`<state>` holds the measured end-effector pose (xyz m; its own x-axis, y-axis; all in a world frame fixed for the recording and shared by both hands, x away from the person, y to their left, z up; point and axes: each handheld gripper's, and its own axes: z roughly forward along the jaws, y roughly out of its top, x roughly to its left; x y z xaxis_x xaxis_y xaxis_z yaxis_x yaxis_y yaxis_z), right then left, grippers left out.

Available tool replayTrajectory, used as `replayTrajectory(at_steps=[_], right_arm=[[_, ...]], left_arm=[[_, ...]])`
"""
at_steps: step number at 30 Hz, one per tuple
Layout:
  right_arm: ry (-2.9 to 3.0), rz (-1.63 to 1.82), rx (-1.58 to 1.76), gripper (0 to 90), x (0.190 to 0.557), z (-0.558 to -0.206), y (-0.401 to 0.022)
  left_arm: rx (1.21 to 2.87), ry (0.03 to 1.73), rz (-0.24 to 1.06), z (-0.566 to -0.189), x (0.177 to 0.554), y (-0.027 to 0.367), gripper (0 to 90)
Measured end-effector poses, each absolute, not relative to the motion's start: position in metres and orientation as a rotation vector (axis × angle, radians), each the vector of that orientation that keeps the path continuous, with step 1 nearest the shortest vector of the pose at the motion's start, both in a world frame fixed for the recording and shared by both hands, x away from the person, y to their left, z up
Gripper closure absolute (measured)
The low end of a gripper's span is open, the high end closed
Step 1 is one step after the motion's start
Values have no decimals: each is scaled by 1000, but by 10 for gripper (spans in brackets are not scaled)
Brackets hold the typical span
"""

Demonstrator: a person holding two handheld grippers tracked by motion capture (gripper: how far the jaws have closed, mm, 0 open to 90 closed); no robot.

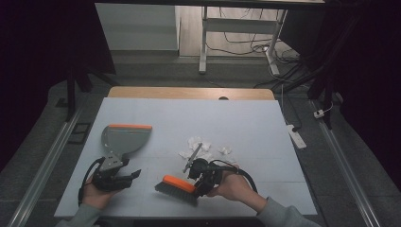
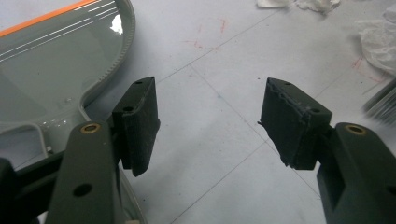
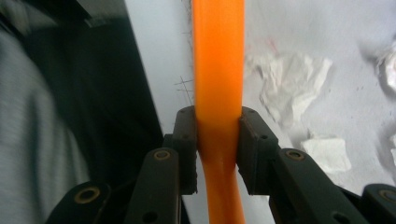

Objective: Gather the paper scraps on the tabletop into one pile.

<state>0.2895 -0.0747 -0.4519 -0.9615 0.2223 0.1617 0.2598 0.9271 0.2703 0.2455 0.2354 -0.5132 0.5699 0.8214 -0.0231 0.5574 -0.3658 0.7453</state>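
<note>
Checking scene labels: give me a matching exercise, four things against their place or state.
1. dustpan
2. brush
3. paper scraps
4. left claw

a. crumpled, white, mid-table
b. open, nothing between the jaws
c. orange back clamped in the right claw
d. grey, orange lip, lying flat on the table's left

Pairs: 1-d, 2-c, 3-a, 4-b
</note>
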Motion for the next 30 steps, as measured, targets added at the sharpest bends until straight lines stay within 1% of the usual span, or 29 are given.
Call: replayTrajectory(at_steps=[8,15,19,24,27,30], right_arm=[[-3027,-387,-455,708,313,-452,-82],[-3102,-396,-632,709,345,-445,-103],[-3062,-515,-662,709,347,-433,-118],[-3070,-689,-681,710,343,-400,-143],[-3083,-696,-699,709,343,-389,-160],[-3079,-638,-685,709,338,-392,-173]], left_arm=[[2068,1105,463,-513,245,236,375],[2070,1104,460,-514,246,236,375],[2069,1103,462,-514,245,236,375],[2073,1103,457,-514,246,236,375],[2070,1104,460,-514,245,237,375],[2069,1107,458,-514,245,237,375]])
